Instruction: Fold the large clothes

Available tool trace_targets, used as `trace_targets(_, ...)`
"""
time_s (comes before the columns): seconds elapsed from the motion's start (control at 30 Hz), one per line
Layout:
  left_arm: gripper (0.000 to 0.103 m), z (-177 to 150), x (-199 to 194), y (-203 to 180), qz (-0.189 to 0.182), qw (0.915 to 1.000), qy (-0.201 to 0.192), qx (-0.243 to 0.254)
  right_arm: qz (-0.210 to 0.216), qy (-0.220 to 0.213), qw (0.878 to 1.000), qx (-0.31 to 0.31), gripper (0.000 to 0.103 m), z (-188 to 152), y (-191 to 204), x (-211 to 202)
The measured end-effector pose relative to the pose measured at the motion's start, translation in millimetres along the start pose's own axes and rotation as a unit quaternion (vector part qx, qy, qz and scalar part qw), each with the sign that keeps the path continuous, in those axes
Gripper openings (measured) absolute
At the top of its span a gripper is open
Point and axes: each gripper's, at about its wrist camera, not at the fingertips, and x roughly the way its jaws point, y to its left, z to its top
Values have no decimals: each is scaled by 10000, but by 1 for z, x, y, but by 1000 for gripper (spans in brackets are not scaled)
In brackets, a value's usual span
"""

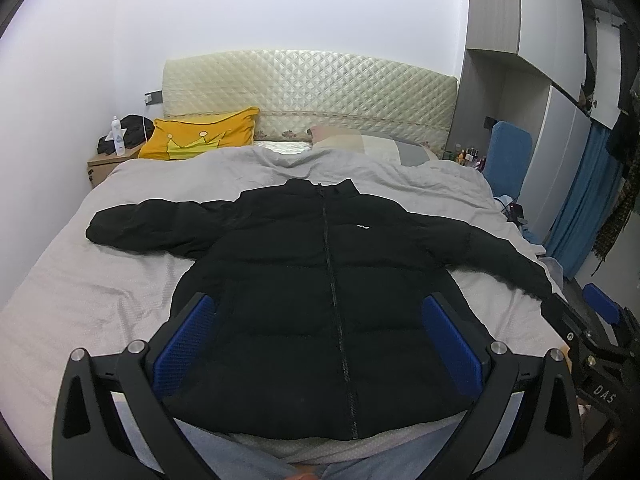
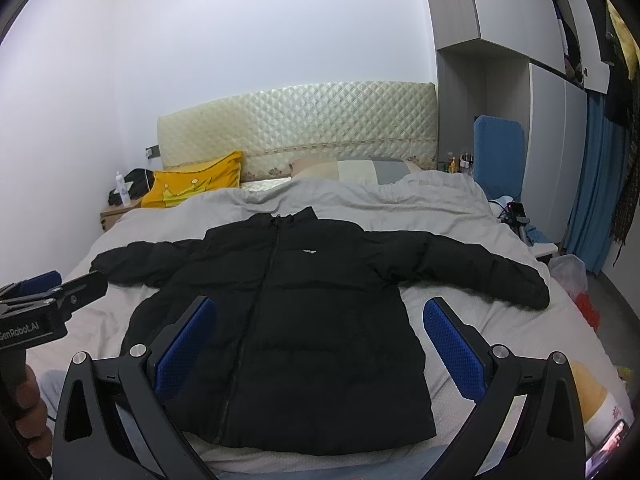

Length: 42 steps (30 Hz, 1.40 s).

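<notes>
A wide bed point(image 1: 80, 280) covered with a light grey sheet is seen across most of both views, with a cream quilted headboard point(image 1: 312, 88) at its far end. A black puffer jacket point(image 1: 320, 280) is spread flat on the near half of the bed, front side up and zipped, the collar pointing far and the hem close to the near edge; both sleeves are stretched out to the left and to the right. A yellow pillow point(image 1: 200, 136) with a crown picture is placed at the far left, below the headboard. The left gripper point(image 1: 320, 340) is held above the lower part of the jacket with its jaws wide apart, and nothing is gripped between the blue pads point(image 1: 184, 344). The right gripper point(image 2: 320, 344) is held above the right part of the hem, also opened wide and empty. A small white bottle point(image 1: 117, 136) is seen on the bedside table at the far left.
</notes>
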Motion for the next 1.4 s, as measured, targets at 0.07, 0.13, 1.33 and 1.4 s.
trace_targets(0.07,103,0,-1,3,-5,10000,-3,2,-6,-8,10000,11,103,0,-1,1)
trace_targets(0.13,103,0,-1,2,-21,10000,11,-22,-16,-17,10000,3,103,-1,-1,1)
trace_targets(1.33,103,-3,0,-4,-128,9999,67,-37,-28,-4,10000,-41,103,-3,-5,-1)
trace_targets(1.4,103,-3,0,-5,-109,9999,77,-36,-16,2,10000,-44,103,-3,-5,0)
